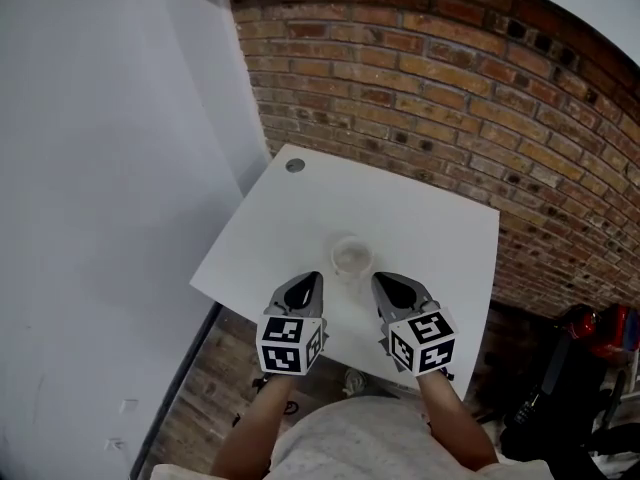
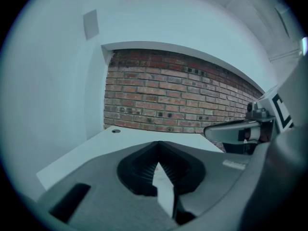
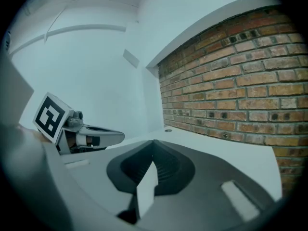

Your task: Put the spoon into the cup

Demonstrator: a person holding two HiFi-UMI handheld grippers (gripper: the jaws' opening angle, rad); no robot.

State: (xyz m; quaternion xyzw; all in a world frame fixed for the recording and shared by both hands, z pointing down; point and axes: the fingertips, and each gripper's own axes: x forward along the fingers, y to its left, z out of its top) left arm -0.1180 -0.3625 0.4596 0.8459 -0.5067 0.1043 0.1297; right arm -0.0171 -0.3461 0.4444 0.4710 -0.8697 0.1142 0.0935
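Observation:
A small clear cup [image 1: 351,257] stands on the white table [image 1: 430,228], a little back from its near edge. No spoon shows on the table, and the cup is too small to tell what it holds. My left gripper [image 1: 314,277] hovers just left of the cup and my right gripper [image 1: 379,279] just right of it, both near the table's front edge. In the left gripper view the left gripper [image 2: 159,143] is shut with nothing in it. The right gripper [image 3: 154,142] is likewise shut and empty. The cup is hidden in both gripper views.
A brick wall [image 1: 450,78] runs behind the table and a white wall [image 1: 100,218] stands to the left. A round cable hole [image 1: 294,165] sits in the table's far left corner. Black and red gear [image 1: 585,353] lies on the floor at the right.

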